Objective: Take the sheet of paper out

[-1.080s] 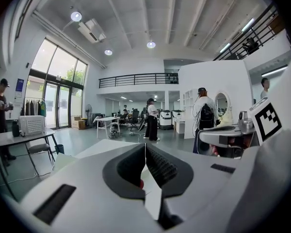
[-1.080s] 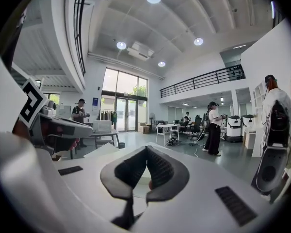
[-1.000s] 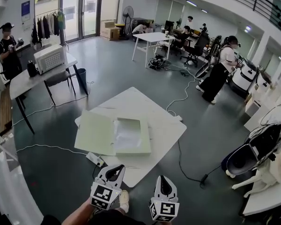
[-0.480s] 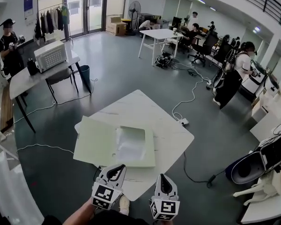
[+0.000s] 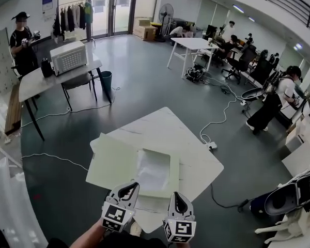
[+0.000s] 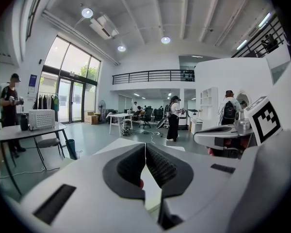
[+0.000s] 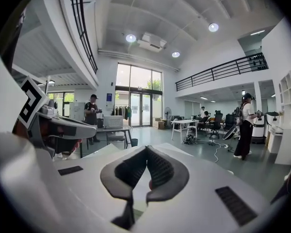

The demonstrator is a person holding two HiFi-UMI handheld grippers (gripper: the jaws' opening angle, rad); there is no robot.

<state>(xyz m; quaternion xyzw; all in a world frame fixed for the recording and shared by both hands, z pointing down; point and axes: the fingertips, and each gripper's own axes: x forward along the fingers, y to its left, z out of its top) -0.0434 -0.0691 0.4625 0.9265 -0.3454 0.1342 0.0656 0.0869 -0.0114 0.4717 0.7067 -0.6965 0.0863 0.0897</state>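
A pale green folder point(image 5: 111, 161) lies open on the white table point(image 5: 165, 125), its flap spread to the left. A white sheet of paper point(image 5: 154, 170) rests in the folder's right half. My left gripper point(image 5: 127, 188) hangs over the table's near edge, just short of the folder, shut with nothing in it. My right gripper point(image 5: 176, 197) is beside it at the near edge, also shut and empty. In the left gripper view the left gripper point(image 6: 144, 149) has its pads pressed together. The right gripper view shows the right gripper point(image 7: 146, 152) with its tips touching.
A power strip point(image 5: 212, 145) and cables lie on the floor right of the table. A grey table with a white box point(image 5: 68, 57) and a person point(image 5: 23, 45) are far left. Another person point(image 5: 279, 99) stands at the right, near white machines point(image 5: 294, 195).
Both grippers have moved forward to the white table, still shut. The folder and table now lie closer and lower in the head view.
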